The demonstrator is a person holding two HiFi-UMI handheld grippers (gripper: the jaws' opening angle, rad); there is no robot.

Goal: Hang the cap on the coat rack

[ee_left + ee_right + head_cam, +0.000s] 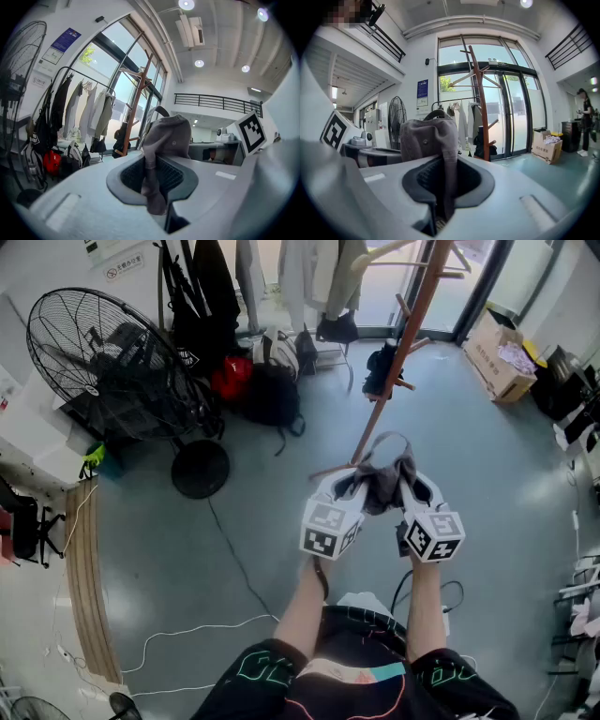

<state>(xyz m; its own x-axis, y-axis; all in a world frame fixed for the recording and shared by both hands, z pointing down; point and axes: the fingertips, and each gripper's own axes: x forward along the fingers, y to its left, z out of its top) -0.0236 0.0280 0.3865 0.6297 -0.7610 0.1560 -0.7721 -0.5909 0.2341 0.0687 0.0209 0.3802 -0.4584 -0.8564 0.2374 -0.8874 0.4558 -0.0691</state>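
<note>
A grey cap hangs between both grippers, held up in the air in front of the person. My left gripper is shut on the cap's left edge. My right gripper pinches the cap's right edge. The wooden coat rack stands just beyond the cap, its pegs sticking out to both sides. A dark item hangs on a low peg. The same rack rises ahead in the left gripper view, and the rack also stands ahead in the right gripper view.
A large black floor fan stands at the left. Bags lie under a clothes rail with coats at the back. A cardboard box sits at the right by the glass doors. Cables trail across the floor.
</note>
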